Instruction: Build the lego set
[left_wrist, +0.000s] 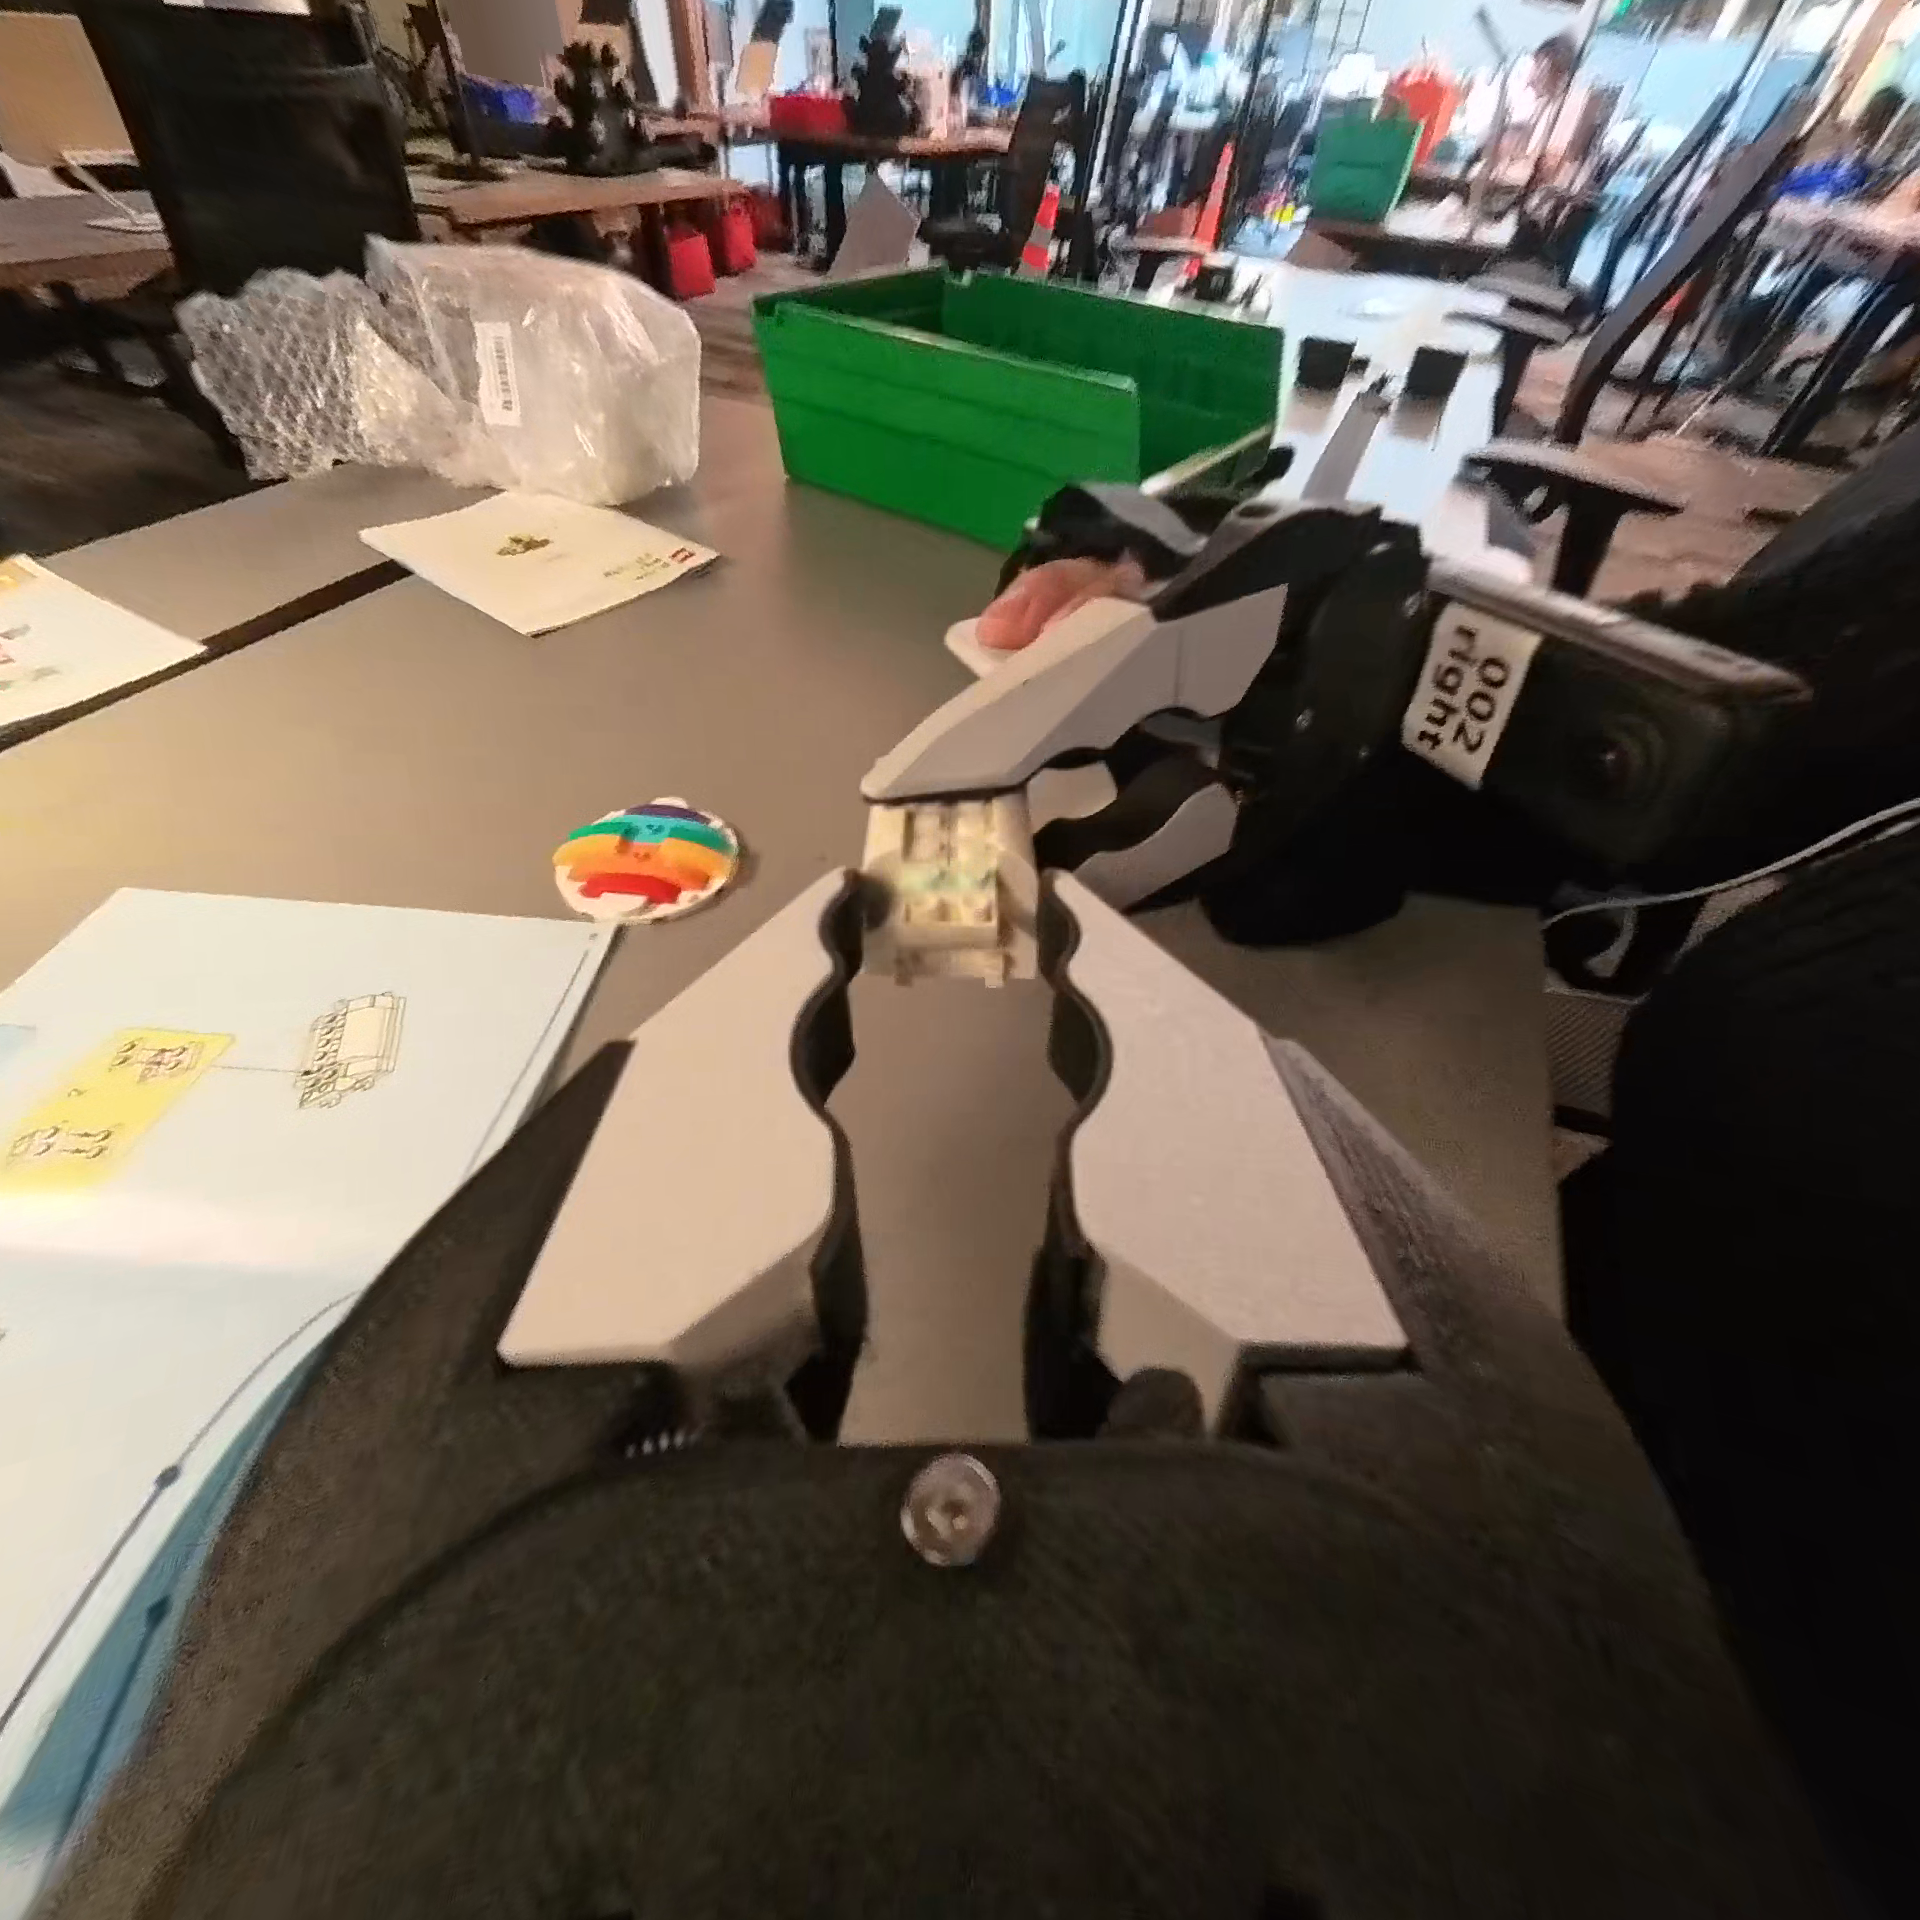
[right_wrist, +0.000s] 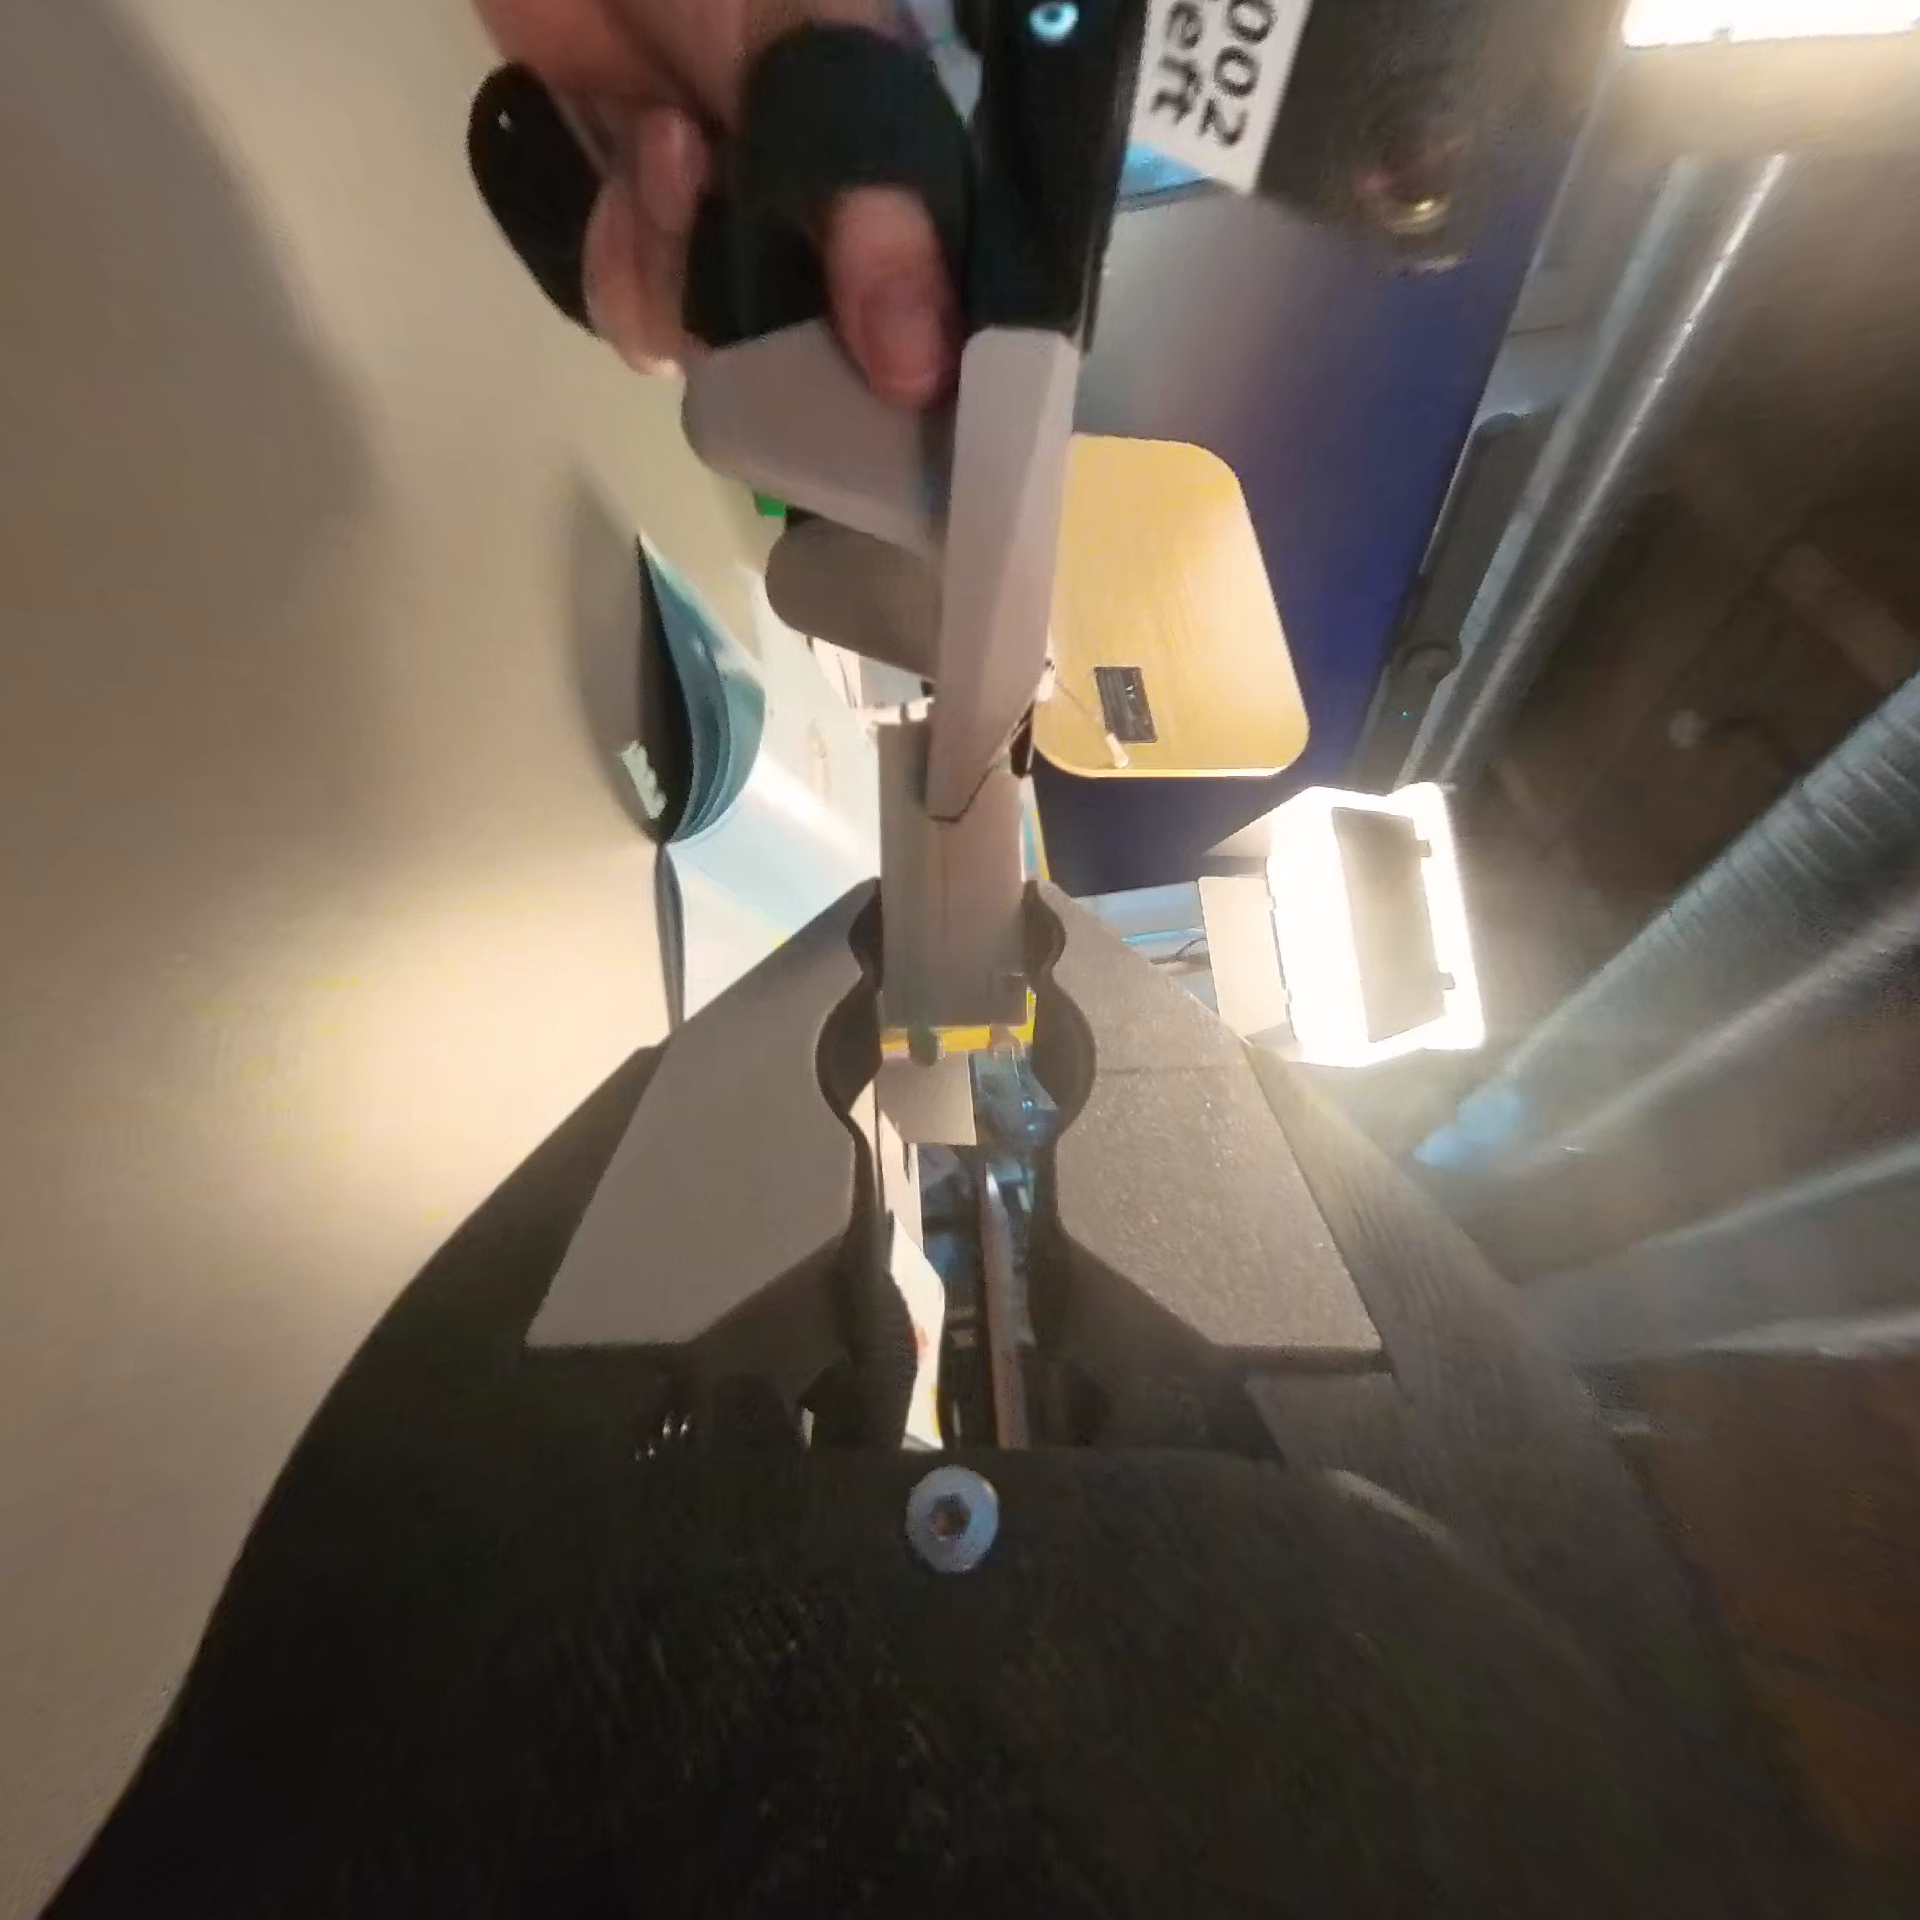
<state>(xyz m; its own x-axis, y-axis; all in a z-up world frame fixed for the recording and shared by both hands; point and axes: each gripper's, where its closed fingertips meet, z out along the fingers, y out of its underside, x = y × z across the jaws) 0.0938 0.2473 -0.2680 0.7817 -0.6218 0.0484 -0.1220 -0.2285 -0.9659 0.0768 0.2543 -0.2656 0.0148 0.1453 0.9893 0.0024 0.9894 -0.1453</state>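
A white Lego assembly (left_wrist: 951, 914) is held above the grey table (left_wrist: 416, 727). My left gripper (left_wrist: 948, 920) is shut on its two sides. In the left wrist view the right gripper comes in from the right, with its upper finger (left_wrist: 1039, 707) lying across the top of the assembly. In the right wrist view my right gripper (right_wrist: 951, 961) is shut on the same assembly (right_wrist: 940, 935), which looks grey in shadow there. One finger (right_wrist: 992, 582) of the left gripper reaches down onto it from above. A person's hand (right_wrist: 831, 260) holds the left gripper.
A round rainbow-coloured Lego build (left_wrist: 649, 857) lies on the table just left of the grippers. An open instruction booklet (left_wrist: 260, 1091) lies at the near left and a closed one (left_wrist: 540, 561) farther back. Crumpled plastic bags (left_wrist: 447, 364) and a green bin (left_wrist: 987, 384) stand behind. Only a small space, under 4 cm, lies between the two pairs of fingers. Both grippers' tips are roughly 15 cm from the round rainbow-coloured Lego build (left_wrist: 649, 857).
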